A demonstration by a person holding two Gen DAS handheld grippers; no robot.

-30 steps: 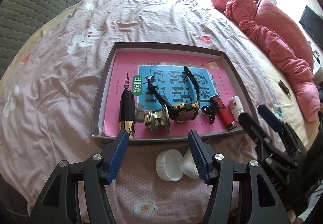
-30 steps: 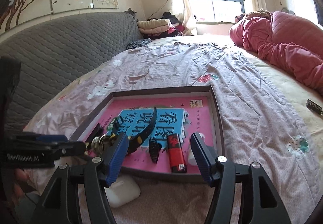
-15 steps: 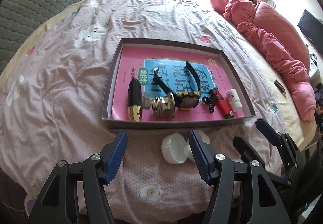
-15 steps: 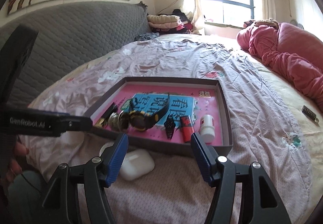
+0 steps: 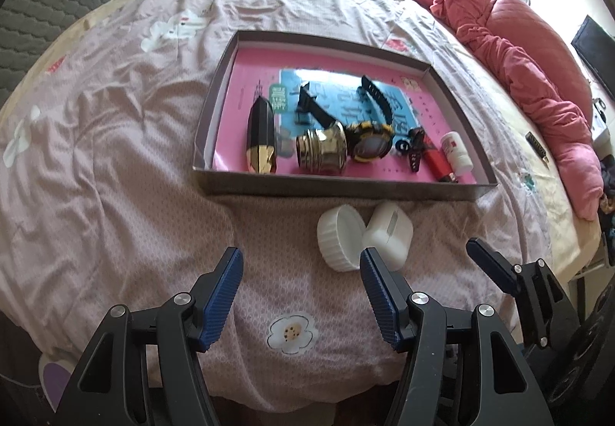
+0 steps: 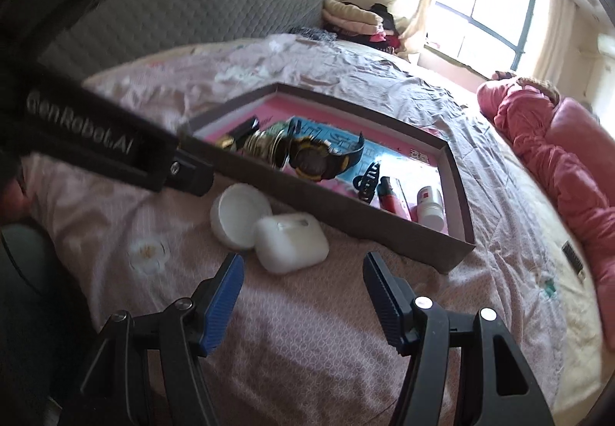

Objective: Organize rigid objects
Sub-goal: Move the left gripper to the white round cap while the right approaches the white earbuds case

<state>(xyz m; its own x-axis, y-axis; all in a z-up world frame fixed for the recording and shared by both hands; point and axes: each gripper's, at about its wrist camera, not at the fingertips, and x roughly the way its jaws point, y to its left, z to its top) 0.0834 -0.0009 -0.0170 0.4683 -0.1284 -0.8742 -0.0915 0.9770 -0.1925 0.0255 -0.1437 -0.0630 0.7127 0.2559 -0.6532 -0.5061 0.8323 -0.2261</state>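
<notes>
Lying just before the tray (image 5: 338,191), a white cap (image 5: 340,236) touched an earbud case (image 5: 388,232), while both grippers (image 5: 300,291) (image 6: 303,289) gaped empty.

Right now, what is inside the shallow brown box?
The box holds a pink book lining its floor, with a black-gold pen cap, brass knob, wristwatch, hair clip, red lighter and white bottle. The book hides the box floor.
</notes>
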